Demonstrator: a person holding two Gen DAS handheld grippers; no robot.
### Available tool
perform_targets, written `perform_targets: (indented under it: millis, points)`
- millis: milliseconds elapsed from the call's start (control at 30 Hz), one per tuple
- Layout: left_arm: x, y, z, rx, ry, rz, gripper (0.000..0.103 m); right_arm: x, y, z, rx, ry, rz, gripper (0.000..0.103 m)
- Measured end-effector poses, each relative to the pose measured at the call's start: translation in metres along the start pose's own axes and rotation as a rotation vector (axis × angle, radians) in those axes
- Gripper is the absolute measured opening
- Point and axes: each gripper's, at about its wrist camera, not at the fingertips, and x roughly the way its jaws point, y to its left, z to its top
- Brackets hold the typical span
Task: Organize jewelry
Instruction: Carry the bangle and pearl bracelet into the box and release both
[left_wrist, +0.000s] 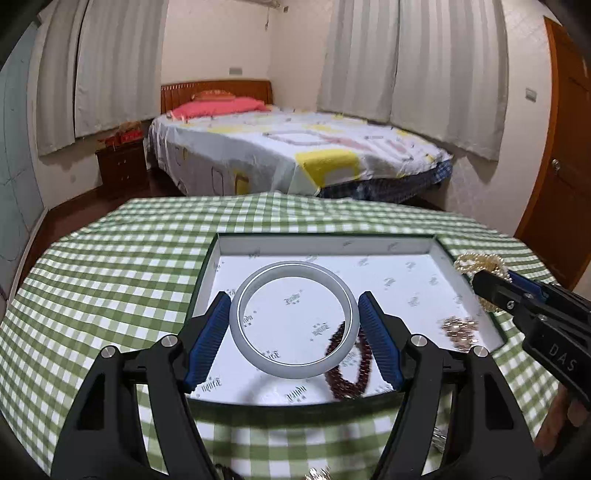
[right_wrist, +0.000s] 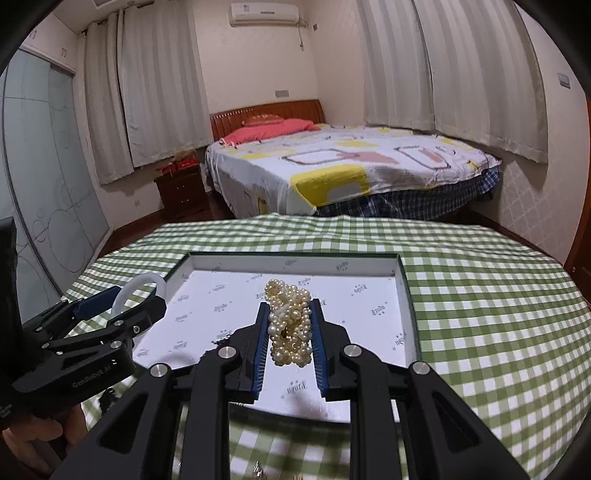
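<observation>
on the left, the left gripper (left_wrist: 293, 325) has a pale grey bangle (left_wrist: 293, 319) spanned between its blue fingers (left_wrist: 208, 332), spread wide to the ring's full width and pressing its outer rim on both sides. the bangle hangs above the open tray (left_wrist: 325, 245), over the near middle of its white printed lining. just under it lies a dark red bead bracelet (left_wrist: 347, 369), and farther right a small gold-coloured chain piece (left_wrist: 458, 328) rests on the lining.

on the right, the right gripper (right_wrist: 291, 325) has its fingers drawn close together, pinching a bundled pearl strand (right_wrist: 290, 321) that stands up between the pads, also above the tray, toward its middle.

both pieces look ready to be set down, so the job is placement. i'd bring the bangle lower before letting go, and aim it for bare lining left of the red beads so it doesn't land on them or roll. the pearls would do best lowered until the bundle's bottom touches, then released gently, kept apart from the gold piece so strands don't tangle. the checked cloth on the surface (right_wrist: 480, 295) is rumpled, so a nudge could shift the tray.
</observation>
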Motion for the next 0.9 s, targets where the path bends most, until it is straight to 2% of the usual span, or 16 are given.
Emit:
perform_targets:
  millis: [300, 467, 900]
  points:
    - [0.058, 0.017, -0.016, -0.042, 0.171, 0.02, 0.069, 0.051, -0.006, -0.017, 0.008, 0.159, -0.009, 0.022]
    - [0.071, 0.021, -0.022, -0.045, 0.212, 0.023, 0.069, 0.063, -0.01, -0.022, 0.011, 0.205, -0.016, 0.022]
    - [0.082, 0.018, -0.025, -0.004, 0.246, 0.074, 0.069, 0.075, -0.014, -0.031, 0.011, 0.265, -0.019, 0.023]
